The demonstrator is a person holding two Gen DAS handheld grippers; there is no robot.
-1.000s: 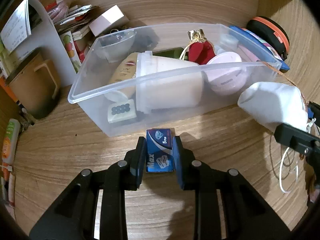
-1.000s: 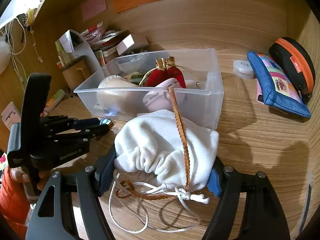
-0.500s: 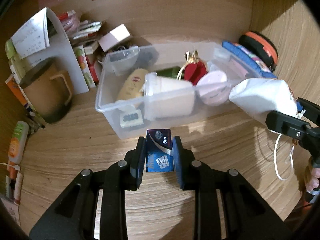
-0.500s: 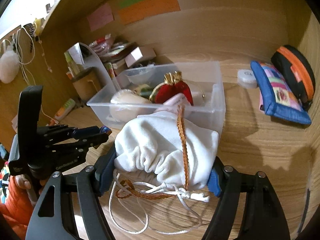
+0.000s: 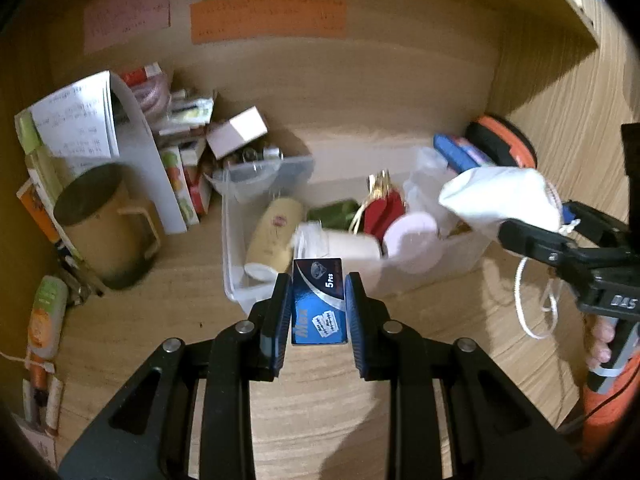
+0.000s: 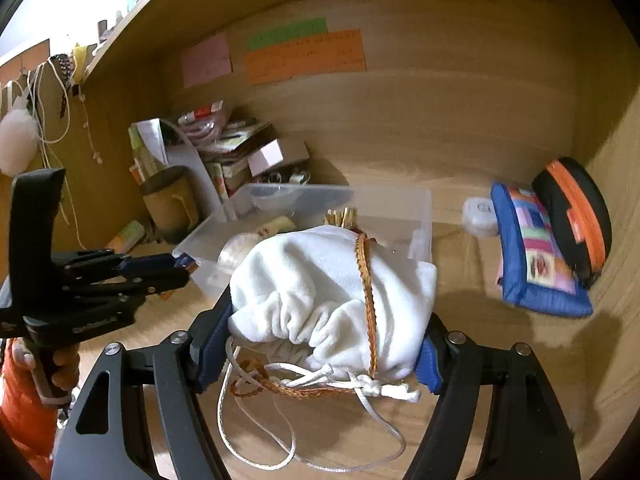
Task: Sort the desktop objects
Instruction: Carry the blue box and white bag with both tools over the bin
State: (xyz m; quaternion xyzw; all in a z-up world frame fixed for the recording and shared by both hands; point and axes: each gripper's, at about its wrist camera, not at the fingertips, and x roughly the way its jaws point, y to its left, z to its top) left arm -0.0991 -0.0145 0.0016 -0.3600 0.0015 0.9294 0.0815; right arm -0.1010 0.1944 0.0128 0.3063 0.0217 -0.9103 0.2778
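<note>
My left gripper (image 5: 318,304) is shut on a small blue razor-blade box (image 5: 319,300) and holds it in the air over the near wall of the clear plastic bin (image 5: 236,292). My right gripper (image 6: 320,344) is shut on a white drawstring pouch (image 6: 320,300) with an orange braided cord, held above the desk near the bin's right end (image 6: 424,216). The pouch also shows in the left wrist view (image 5: 500,196). The bin holds a cream bottle (image 5: 276,232), a white jar, a pink round case (image 5: 412,236) and a red ornament (image 5: 384,208).
A brown mug (image 5: 104,224), papers and small boxes crowd the back left corner. A blue patchwork pouch (image 6: 536,248), a black-and-orange case (image 6: 576,216) and a small white disc (image 6: 480,216) lie right of the bin. Tubes (image 5: 48,316) lie at the far left.
Both grippers have risen and pulled back from the bin with their loads; the bin looks smaller and lower. The pouch now hangs over the bin's right end.
</note>
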